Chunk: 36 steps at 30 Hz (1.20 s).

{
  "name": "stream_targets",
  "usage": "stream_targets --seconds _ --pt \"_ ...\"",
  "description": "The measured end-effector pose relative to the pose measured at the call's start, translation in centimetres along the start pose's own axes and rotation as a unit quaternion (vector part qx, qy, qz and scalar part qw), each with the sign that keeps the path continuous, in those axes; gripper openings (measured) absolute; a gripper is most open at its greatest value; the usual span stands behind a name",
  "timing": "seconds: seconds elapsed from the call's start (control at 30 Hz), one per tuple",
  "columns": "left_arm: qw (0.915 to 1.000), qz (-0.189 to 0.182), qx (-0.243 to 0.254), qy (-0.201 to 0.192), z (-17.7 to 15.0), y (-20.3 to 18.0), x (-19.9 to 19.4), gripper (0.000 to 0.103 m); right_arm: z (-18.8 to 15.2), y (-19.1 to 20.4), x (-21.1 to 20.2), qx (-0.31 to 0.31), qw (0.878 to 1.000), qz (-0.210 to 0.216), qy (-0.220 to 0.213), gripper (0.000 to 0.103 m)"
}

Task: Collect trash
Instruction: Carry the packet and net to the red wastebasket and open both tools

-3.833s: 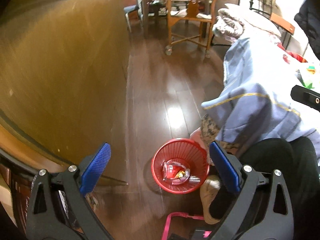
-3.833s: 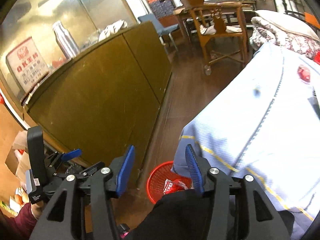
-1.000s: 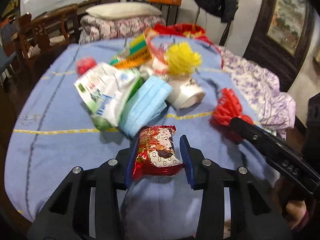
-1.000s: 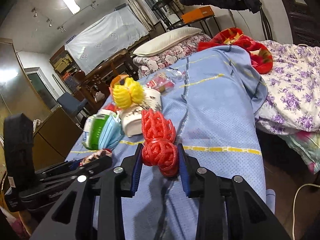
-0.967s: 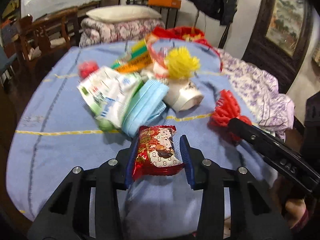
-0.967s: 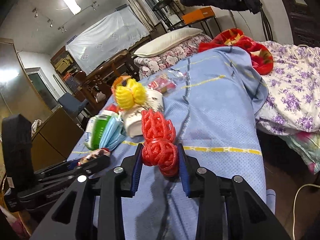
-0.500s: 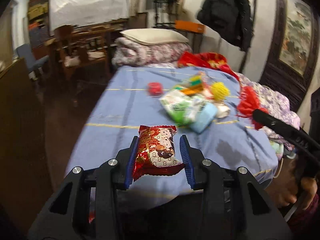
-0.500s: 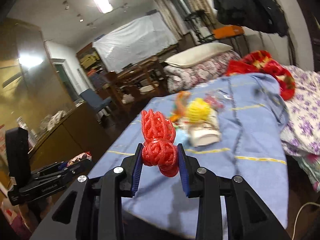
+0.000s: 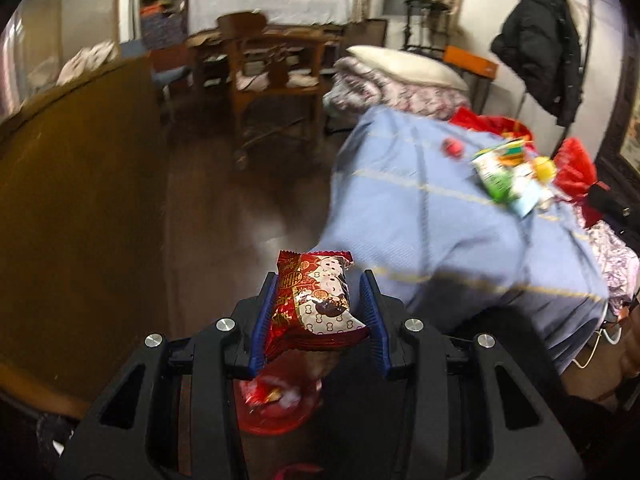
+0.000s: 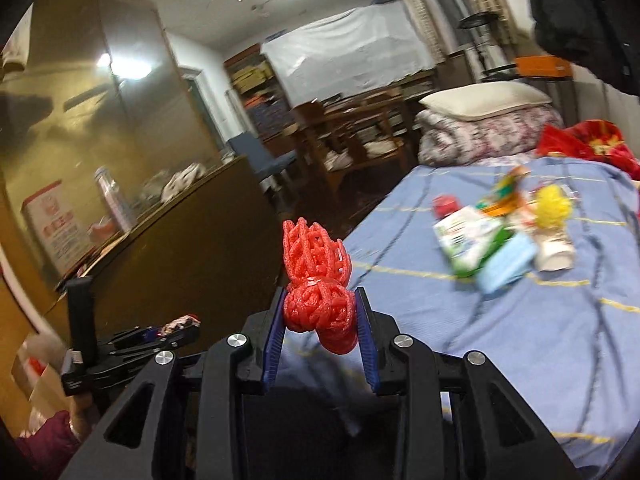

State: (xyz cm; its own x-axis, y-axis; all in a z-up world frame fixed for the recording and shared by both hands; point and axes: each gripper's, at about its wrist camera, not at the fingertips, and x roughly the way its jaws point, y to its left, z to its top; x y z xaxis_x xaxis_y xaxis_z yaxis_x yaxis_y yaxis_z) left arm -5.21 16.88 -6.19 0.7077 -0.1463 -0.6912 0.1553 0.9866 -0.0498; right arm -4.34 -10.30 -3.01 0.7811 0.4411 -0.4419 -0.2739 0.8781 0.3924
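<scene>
My left gripper [image 9: 318,296] is shut on a red snack wrapper [image 9: 314,300], held in the air above the red mesh bin [image 9: 276,412] on the floor, which shows partly under the jaws with a wrapper inside. My right gripper [image 10: 320,304] is shut on a red foam net [image 10: 316,280], held above the edge of the blue-covered table [image 10: 520,320]. The left gripper with its wrapper also shows in the right wrist view [image 10: 176,330], low at the left. More trash lies on the table: a green-white packet [image 10: 468,240], a blue pack [image 10: 508,264], a yellow net [image 10: 552,204].
A brown cabinet [image 9: 72,208] stands at the left, with dark wood floor [image 9: 224,216] between it and the table. A wooden chair [image 9: 276,92] and a bed with a pillow [image 9: 404,68] stand behind. A black coat [image 9: 540,44] hangs at the right.
Both grippers have swung left, away from the table top, each still holding its item. The left gripper now hangs over the red bin on the floor.
</scene>
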Motion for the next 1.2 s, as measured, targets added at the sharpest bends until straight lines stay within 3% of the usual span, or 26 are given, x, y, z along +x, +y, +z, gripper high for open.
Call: stream_targets --seconds 0.2,0.37,0.47,0.87,1.2 --pt "0.9987 0.003 -0.029 0.041 -2.4 4.0 1.7 0.046 -1.0 3.7 3.1 -0.024 0.999 0.020 0.045 0.033" --pt "0.9973 0.021 -0.050 0.050 -3.4 5.9 2.6 0.082 -1.9 6.4 5.6 -0.040 0.996 0.029 0.080 0.033" --pt "0.9966 0.036 -0.062 0.039 -3.6 7.2 2.0 0.092 -2.4 7.9 7.2 -0.052 0.993 0.039 0.100 0.033" --pt "0.9869 0.117 -0.102 0.042 -4.4 11.7 1.3 0.096 -4.9 12.7 14.3 -0.085 0.973 0.088 0.194 0.034" --pt "0.9781 0.129 -0.150 0.063 -5.3 15.0 1.8 0.096 -6.6 14.1 19.5 -0.076 0.958 0.110 0.252 0.044"
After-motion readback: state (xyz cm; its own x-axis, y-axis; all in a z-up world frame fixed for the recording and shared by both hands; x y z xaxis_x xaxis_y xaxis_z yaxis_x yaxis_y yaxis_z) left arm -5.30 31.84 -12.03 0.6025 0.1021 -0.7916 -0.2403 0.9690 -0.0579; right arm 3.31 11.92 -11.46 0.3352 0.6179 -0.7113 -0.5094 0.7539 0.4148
